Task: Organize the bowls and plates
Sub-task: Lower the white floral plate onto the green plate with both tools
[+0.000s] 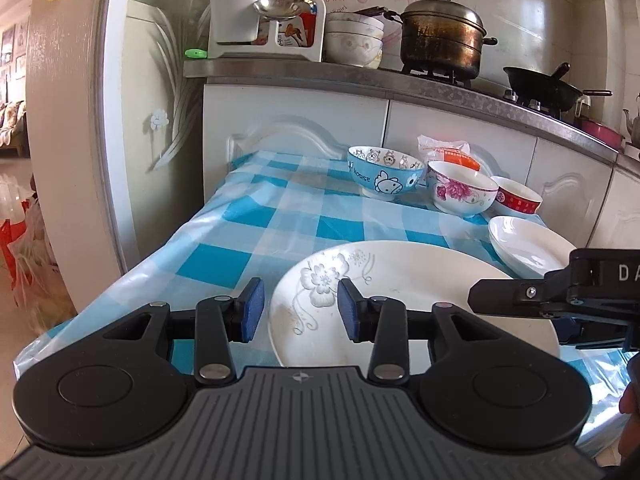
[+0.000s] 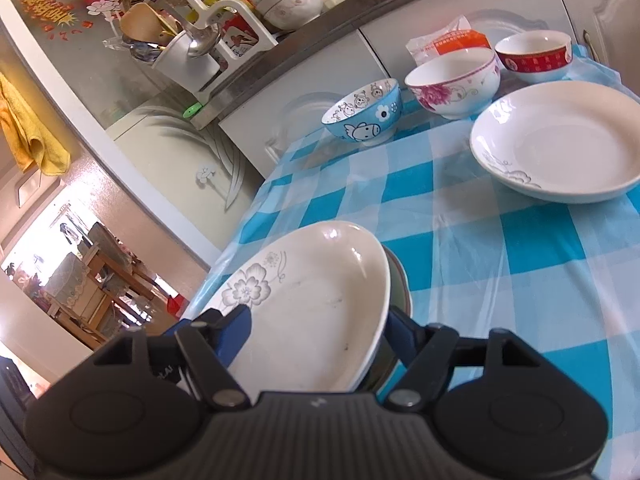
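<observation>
The flowered plate (image 1: 400,280) lies low in the frame on the checked counter (image 1: 280,216), both grippers at its rim. The left gripper (image 1: 301,309) gapes, unclamped; the right gripper (image 2: 320,336) straddles the edge loosely. Judged step: releasing; next, fetch the second plate (image 2: 560,140) at upper right.

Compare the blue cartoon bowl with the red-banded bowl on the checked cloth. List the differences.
Colour: the blue cartoon bowl is light blue outside with cartoon animals and a flower; the red-banded bowl is white with a red band of pale motifs.
Inside: the blue cartoon bowl has figures drawn round its inner rim; the red-banded bowl looks plain white inside.
Place: the blue cartoon bowl stands left of the pink-flowered bowl, the red-banded bowl right of it.
Shared: both stand upright and look empty.
</observation>
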`<control>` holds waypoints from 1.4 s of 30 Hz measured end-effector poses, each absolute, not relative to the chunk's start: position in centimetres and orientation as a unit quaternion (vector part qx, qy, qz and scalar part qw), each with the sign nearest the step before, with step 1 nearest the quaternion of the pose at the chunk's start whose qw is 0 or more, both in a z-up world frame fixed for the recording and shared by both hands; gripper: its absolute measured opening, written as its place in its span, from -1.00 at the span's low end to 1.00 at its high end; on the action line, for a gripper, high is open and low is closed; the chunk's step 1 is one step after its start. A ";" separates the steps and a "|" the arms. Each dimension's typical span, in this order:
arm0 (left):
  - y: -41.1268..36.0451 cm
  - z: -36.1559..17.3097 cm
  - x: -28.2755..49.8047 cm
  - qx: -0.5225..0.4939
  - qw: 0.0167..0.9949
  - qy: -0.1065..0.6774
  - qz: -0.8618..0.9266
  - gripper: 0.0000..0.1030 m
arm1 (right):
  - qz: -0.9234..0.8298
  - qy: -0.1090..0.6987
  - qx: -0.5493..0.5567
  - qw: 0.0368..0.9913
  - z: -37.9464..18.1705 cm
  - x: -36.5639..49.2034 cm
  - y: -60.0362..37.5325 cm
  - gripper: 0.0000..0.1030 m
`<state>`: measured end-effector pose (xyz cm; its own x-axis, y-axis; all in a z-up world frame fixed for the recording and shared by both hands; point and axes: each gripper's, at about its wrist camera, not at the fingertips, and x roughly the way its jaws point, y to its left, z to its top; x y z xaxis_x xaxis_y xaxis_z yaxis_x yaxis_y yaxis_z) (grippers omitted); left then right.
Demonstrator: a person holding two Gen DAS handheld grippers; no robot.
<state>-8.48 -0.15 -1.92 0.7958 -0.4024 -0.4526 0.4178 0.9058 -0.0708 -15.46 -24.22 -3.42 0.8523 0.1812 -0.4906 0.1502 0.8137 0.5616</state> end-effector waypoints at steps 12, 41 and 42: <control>0.9 -2.5 -7.3 -0.026 0.935 0.273 -0.224 0.05 | -0.010 0.251 0.284 0.925 -3.4 -16.0 -25.1 0.62; 0.8 -3.4 -4.6 -0.081 0.930 0.290 -0.210 -0.01 | 0.013 0.279 0.348 0.895 -5.1 -11.3 -22.9 0.62; 1.0 -3.4 -4.2 -0.083 0.931 0.289 -0.205 -0.01 | 0.016 0.280 0.347 0.895 -5.1 -10.6 -22.7 0.62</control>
